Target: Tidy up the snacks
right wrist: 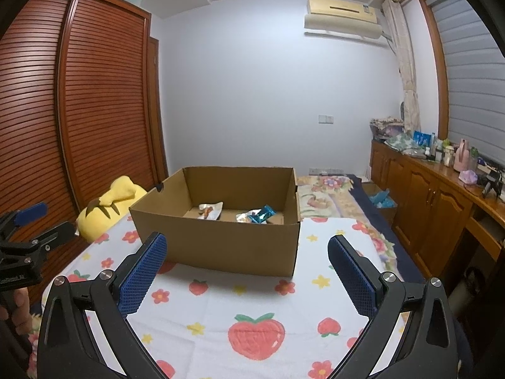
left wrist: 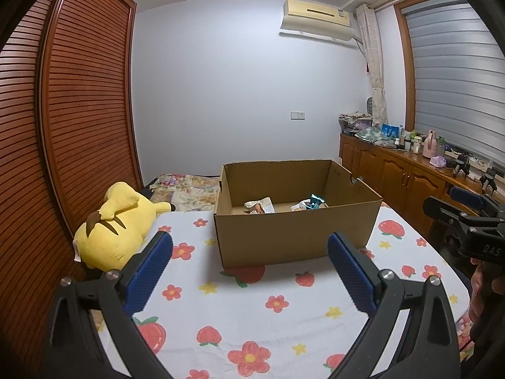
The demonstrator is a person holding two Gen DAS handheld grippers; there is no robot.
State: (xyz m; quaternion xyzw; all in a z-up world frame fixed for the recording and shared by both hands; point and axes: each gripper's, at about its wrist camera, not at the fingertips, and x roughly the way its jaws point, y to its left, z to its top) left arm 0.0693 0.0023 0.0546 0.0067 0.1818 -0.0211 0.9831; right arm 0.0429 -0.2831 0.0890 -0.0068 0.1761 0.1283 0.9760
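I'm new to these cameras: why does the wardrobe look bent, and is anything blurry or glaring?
Left wrist view: fisheye lens bows the wardrobe, corners black. Right wrist view: same bowing; the cardboard box is sharp, with a soft shadow on the blanket. No strong glare in either.

An open cardboard box point(left wrist: 296, 233) sits on the bed point(left wrist: 252, 315) ahead of you, with snack packets inside: one point(left wrist: 259, 206) at its left, two more point(left wrist: 311, 203) at its right. A plush toy point(left wrist: 113, 230) lies left of the box, against the wardrobe point(left wrist: 79, 110). A cabinet point(left wrist: 394, 170) lines the right wall, an air conditioner point(left wrist: 317, 17) mounted above, behind the box.
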